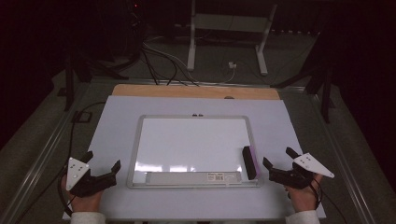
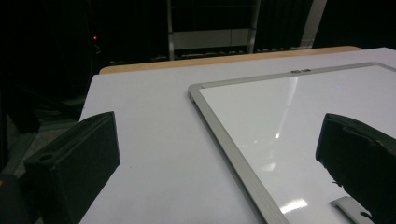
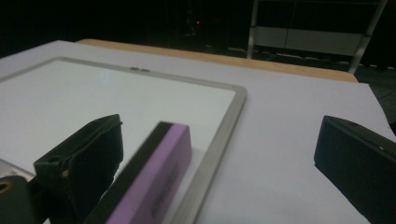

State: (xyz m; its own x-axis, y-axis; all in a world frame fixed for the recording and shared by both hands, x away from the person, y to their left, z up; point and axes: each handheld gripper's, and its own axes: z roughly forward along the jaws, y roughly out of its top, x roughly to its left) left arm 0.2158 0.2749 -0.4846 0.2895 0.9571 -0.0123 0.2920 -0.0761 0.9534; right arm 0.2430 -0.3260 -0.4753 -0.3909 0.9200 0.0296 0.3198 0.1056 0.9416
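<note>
Both grippers rest released beside the whiteboard (image 1: 194, 144).

The eraser (image 1: 250, 162) lies on the whiteboard's near right corner, just left of the right gripper (image 1: 279, 163); the left gripper (image 1: 102, 164), jaws apart, sits left. Label print on the near tray (image 1: 187, 177) is unreadable; the room beyond the tabletop (image 1: 289, 126) is dark.

This looks like a lab or recording room. The table (image 1: 196, 105) stands in a dark space on grey carpet, with loose cables (image 1: 163, 63) and a white metal stand (image 1: 224, 28) on the far side.
</note>
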